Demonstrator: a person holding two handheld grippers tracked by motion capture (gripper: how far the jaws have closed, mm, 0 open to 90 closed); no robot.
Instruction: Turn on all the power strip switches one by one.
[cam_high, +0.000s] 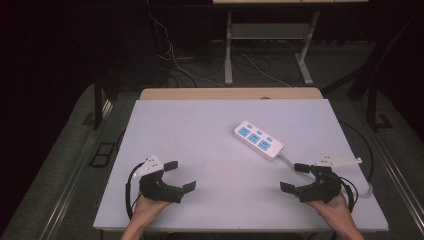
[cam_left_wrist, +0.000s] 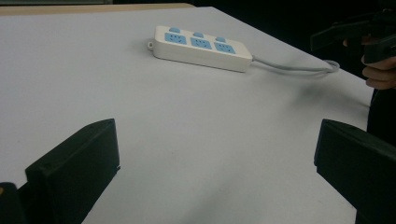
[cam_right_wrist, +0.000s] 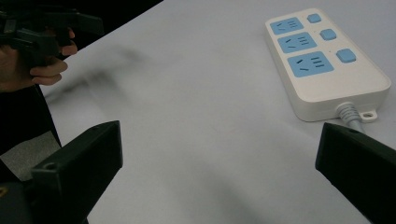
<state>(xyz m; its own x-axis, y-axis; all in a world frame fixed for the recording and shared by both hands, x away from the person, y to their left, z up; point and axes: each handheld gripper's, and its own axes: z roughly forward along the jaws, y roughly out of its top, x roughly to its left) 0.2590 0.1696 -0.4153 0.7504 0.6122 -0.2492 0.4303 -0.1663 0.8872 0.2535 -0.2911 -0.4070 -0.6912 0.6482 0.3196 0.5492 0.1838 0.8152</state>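
The left gripper (cam_high: 180, 176) and right gripper (cam_high: 293, 177) hang over the near edge of the table (cam_high: 200, 130), each with its jaws spread wide and nothing between them. The power strip (cam_high: 259, 139) lies untouched ahead of the right gripper and slightly to its inner side, well apart from the left one, which faces it across bare tabletop. By the look of things the work has not begun: no jaw has reached the strip, and the whole approach and grasp remain to be done.

The high view sets out both hands and the strip's slant between them. The right gripper view brings the strip (cam_right_wrist: 322, 56) close, showing three blue sockets, three blue switches and the cable's (cam_right_wrist: 348, 113) exit just beyond one jaw. The left gripper view shows the strip (cam_left_wrist: 201, 48) side-on, with its grey cable (cam_left_wrist: 299, 67) trailing toward the other hand.
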